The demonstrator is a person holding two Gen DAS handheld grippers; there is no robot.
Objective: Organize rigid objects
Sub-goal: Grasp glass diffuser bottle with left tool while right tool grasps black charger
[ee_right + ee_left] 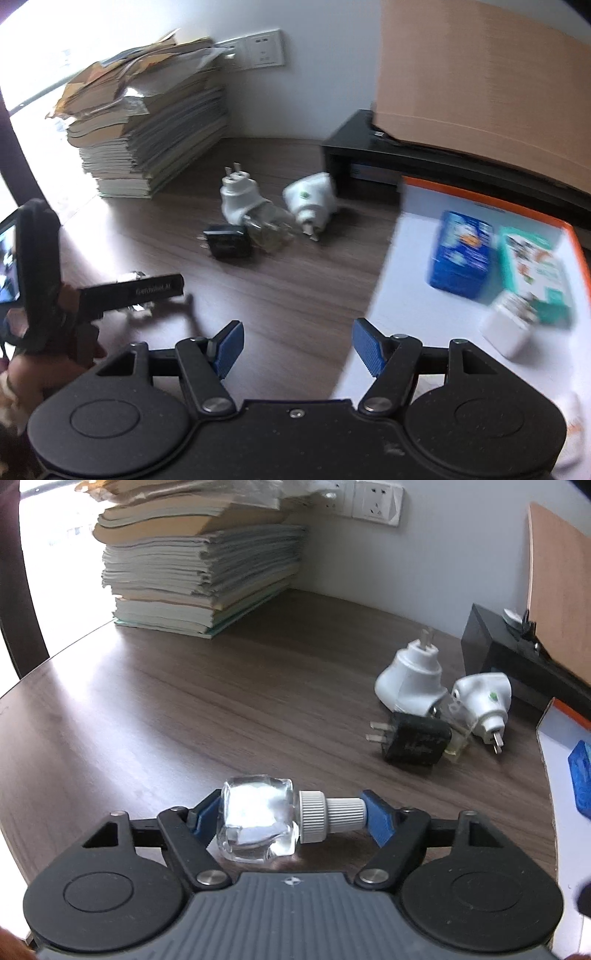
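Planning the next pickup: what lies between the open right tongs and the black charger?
Only bare wooden tabletop, in the right wrist view, between the right tongs and the black charger.

A dark wood-grain counter (229, 701) meets a pale wall (443, 561) with white sockets (376, 502); bright daylight floods in from a window (59, 554) at left

Only one legible text: "GenRobot.AI" is showing in white on the black bar (147, 290), up-left of the right gripper (297, 347). Box prints at its right are blurring out.
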